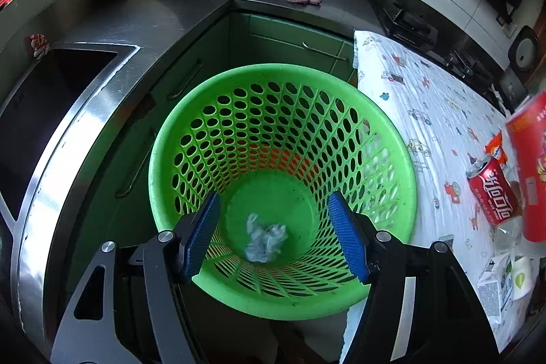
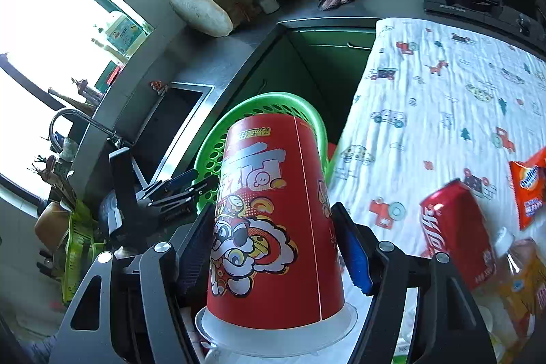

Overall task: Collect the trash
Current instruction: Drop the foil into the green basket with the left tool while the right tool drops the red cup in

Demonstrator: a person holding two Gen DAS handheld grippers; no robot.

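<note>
Barely begun: one crumpled wad point(image 1: 266, 243) lay in the green basket point(image 1: 170, 139).
Left gripper point(image 1: 276, 236) hung wide open and empty above it; right gripper point(image 2: 273, 258) clamped the red cup point(image 2: 273, 214); cola can point(image 2: 457, 231), snack packet point(image 2: 529, 190) and bottle point(image 2: 518, 282) remained on the tablecloth point(image 2: 443, 98).

The basket point(image 1: 283, 139) was bright green; the wad point(image 1: 265, 241) inside looked pale grey-blue, perhaps plastic. Right of the basket, the white cloth point(image 1: 426, 111) bore small cartoon vehicles, with a red cola can point(image 1: 491, 193) on it. The cup point(image 2: 273, 220) was red with a white cartoon print.
</note>
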